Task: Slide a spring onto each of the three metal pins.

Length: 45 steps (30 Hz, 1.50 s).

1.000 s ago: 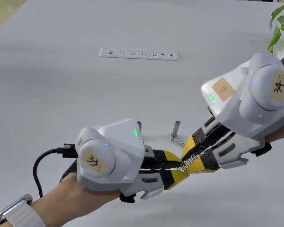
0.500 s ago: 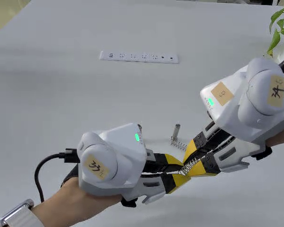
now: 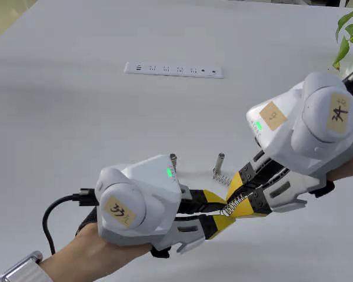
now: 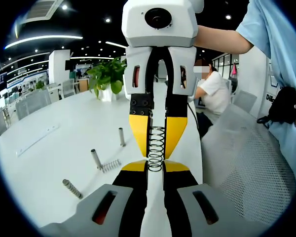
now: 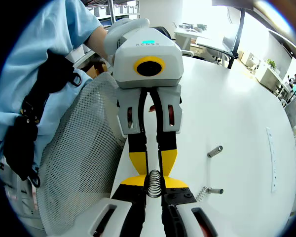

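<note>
right gripper [image 5: 155, 183] clamped on the spring [image 4: 156, 148], left gripper [image 4: 155, 167] jaws narrow round its other end, can't tell if gripping.

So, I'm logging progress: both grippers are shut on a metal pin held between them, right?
No, it is a coil spring, not a pin. The left gripper view shows the left gripper and right gripper both shut on it, held between them.

We read "XENSE" in small grey letters on the white housing [image 5: 147, 54] of the left claw [image 5: 153, 174], a handwritten "33" plus an unclear mark on the tan sticker [image 3: 119, 210] at its rounded back, and, right of the left claw, "34" on the second tan sticker [image 3: 337, 113] of the right claw [image 3: 238, 200].
</note>
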Tool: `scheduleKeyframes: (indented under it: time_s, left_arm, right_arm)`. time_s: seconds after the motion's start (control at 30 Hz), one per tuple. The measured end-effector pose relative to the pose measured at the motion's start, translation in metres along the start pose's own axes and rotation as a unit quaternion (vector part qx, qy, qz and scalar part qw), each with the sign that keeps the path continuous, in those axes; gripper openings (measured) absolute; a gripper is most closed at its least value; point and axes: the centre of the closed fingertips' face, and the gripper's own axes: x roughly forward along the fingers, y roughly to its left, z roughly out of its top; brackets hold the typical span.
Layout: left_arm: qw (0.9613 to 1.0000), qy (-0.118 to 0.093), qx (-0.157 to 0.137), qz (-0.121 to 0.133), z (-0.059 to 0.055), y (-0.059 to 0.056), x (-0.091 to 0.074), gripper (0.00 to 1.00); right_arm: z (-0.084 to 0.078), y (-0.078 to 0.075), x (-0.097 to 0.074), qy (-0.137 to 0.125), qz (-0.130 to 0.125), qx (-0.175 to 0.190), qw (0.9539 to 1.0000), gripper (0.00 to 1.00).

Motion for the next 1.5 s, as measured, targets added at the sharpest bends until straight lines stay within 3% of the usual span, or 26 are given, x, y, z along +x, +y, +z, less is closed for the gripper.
scheduleKeyframes:
  time_s: [0.2, 0.33, 0.43, 0.57, 0.93, 1.13, 1.23, 1.5]
  left_arm:
    - [0.9996, -0.004, -0.021, 0.019, -0.006, 0.006, -0.004, 0.16]
    - [0.9977, -0.005, -0.048, 0.048, -0.016, 0.013, -0.008, 0.27]
    - [0.9965, -0.004, -0.050, 0.066, -0.023, 0.017, -0.013, 0.40]
    - [0.9927, -0.009, -0.070, 0.098, -0.027, 0.027, -0.020, 0.61]
    - [0.9818, -0.016, -0.097, 0.162, -0.040, 0.052, -0.041, 0.86]
    - [0.9763, -0.013, -0.110, 0.186, -0.048, 0.060, -0.050, 0.98]
    - [0.9747, -0.006, -0.104, 0.198, -0.054, 0.062, -0.055, 0.99]
    - [0.9737, 0.001, -0.112, 0.198, -0.059, 0.062, -0.057, 0.99]
  right_arm:
    - [-0.005, -0.003, 0.002, 0.007, -0.002, -0.001, 1.0000, 0.08]
    - [-0.008, -0.003, 0.003, 0.010, 0.001, 0.001, 0.9999, 0.08]
    - [-0.011, -0.002, 0.003, 0.014, 0.003, 0.003, 0.9999, 0.08]
    - [-0.014, -0.001, 0.004, 0.021, 0.006, 0.000, 0.9998, 0.08]
    - [-0.018, -0.003, 0.003, 0.030, 0.011, -0.004, 0.9995, 0.08]
    - [-0.021, -0.011, 0.000, 0.038, 0.010, -0.009, 0.9992, 0.08]
    - [-0.024, -0.019, -0.003, 0.050, 0.008, -0.016, 0.9986, 0.08]
    - [-0.024, -0.042, -0.017, 0.076, -0.001, -0.036, 0.9964, 0.08]
